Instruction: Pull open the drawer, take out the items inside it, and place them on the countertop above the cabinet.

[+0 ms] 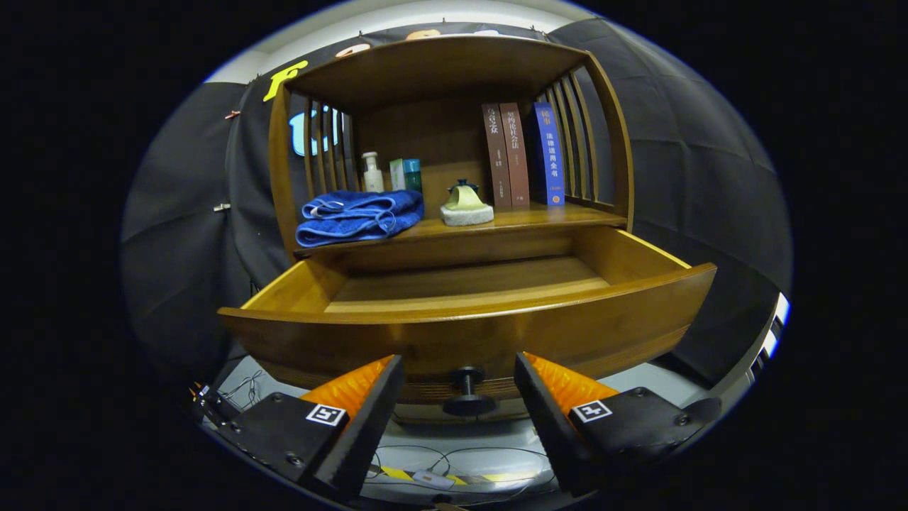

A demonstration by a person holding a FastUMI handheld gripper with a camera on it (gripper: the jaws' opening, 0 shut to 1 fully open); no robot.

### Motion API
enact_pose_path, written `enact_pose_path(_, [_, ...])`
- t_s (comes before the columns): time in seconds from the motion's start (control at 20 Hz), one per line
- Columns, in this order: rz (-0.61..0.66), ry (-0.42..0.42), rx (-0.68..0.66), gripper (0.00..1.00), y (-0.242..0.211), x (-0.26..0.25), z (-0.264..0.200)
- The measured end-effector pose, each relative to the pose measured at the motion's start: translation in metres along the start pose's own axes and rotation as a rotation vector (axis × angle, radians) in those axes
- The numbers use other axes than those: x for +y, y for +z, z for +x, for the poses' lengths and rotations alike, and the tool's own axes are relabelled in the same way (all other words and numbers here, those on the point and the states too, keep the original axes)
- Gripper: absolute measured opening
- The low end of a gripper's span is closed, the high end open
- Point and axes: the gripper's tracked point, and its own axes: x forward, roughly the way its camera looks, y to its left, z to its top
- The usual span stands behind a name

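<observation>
While its fingers stand spread apart and grasp nothing, the hand-held gripper [460, 369] hangs just before the knob [467, 392] of the pulled-out drawer [468, 333]. On the countertop [539, 215] above lie a blue towel [358, 215], a bottle [372, 172], a small teapot [466, 203] and upright books [523, 154].

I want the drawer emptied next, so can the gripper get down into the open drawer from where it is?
Probably yes: the drawer is pulled out with its top uncovered, and the open gripper straddles its knob.
</observation>
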Motion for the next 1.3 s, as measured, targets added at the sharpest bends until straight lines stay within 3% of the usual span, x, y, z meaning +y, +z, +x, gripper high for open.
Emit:
enact_pose_path(0.5, [0.008,0.0,0.004,0.99,0.004,0.001,0.019])
enact_pose_path(1.3, [0.023,0.022,0.036,1.0,0.04,-0.002,0.136])
